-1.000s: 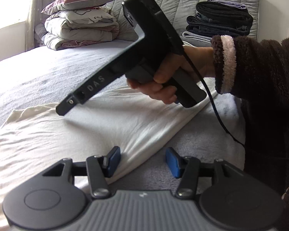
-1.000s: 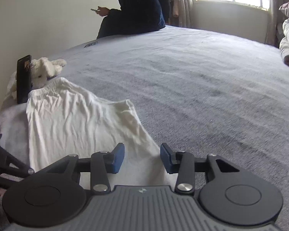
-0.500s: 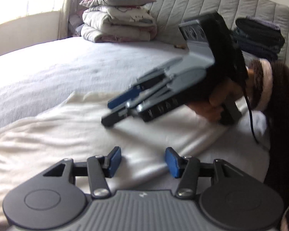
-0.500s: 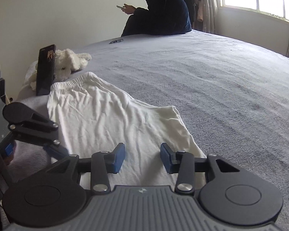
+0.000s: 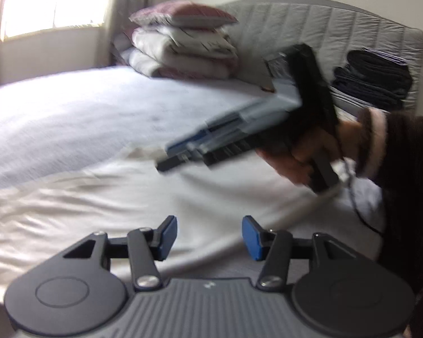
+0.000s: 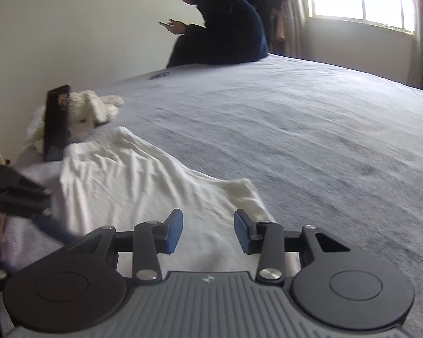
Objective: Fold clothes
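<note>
A white garment [image 5: 104, 197] with an elastic waistband lies spread on the grey bed; in the right wrist view the white garment [image 6: 132, 180] stretches from the waistband at the far left toward me. My left gripper [image 5: 209, 238] hovers over its near edge, open, with nothing between the blue pads. My right gripper [image 6: 207, 231] hangs above the garment's near corner, also open and empty. In the left wrist view the right gripper [image 5: 172, 156] is blurred, held in a hand with a dark fuzzy sleeve [image 5: 403, 163], pointing left above the cloth.
Stacked pillows and quilts [image 5: 183, 48] and folded dark clothes [image 5: 372, 76] rest against the grey headboard. A phone [image 6: 56, 121] leans on a white plush toy [image 6: 93, 109] beyond the waistband. A person in dark clothes [image 6: 220, 28] sits on the far bed edge.
The left wrist view has swung so the garment fills more of it and the right gripper sits further right. In the right wrist view the garment has shifted right. Both grippers' jaws keep their width.
</note>
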